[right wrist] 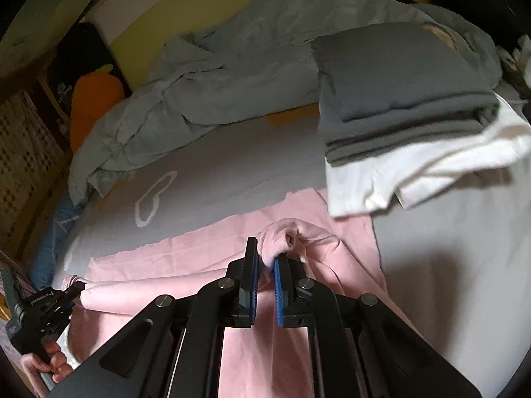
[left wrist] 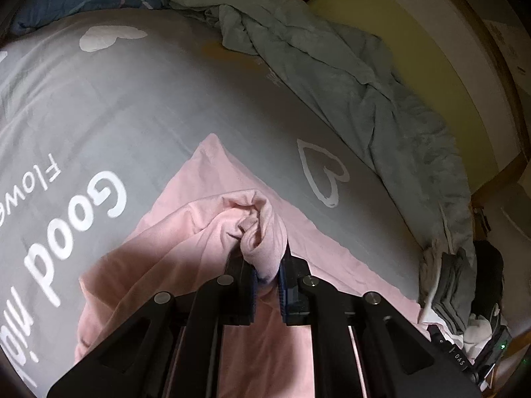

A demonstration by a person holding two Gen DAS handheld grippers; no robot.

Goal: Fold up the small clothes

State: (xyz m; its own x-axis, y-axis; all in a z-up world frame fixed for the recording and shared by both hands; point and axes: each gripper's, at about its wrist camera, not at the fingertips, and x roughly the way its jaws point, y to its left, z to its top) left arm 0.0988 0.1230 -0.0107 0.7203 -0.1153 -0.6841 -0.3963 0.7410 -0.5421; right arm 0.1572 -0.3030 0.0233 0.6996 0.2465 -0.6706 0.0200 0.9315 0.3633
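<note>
Left wrist view: a bunched, ribbed edge of the pale pink cotton garment (left wrist: 205,232) is pinched between the blue-padded jaws of the black left gripper (left wrist: 265,275), which are pressed nearly together on the cloth. The rest of the garment is spread flat on the grey bedsheet printed with white hearts and lettering (left wrist: 149,106), one pointed corner reaching away from the camera. A crumpled grey-green quilt (left wrist: 332,66) is heaped along the far side of the bed, just beside a yellow mattress edge (left wrist: 381,33). In the right wrist view, another gathered fold of the same pink garment (right wrist: 298,232) is clamped in the narrow jaws of the right gripper (right wrist: 265,265). The lifted edge is seen stretched from there to the left gripper (right wrist: 59,298) at the lower left, whose handle is grasped by a person's hand (right wrist: 46,364). A folded dark grey garment (right wrist: 398,93) is stacked on a folded white garment (right wrist: 415,172), whose near corner overlaps the far edge of the pink one.
</note>
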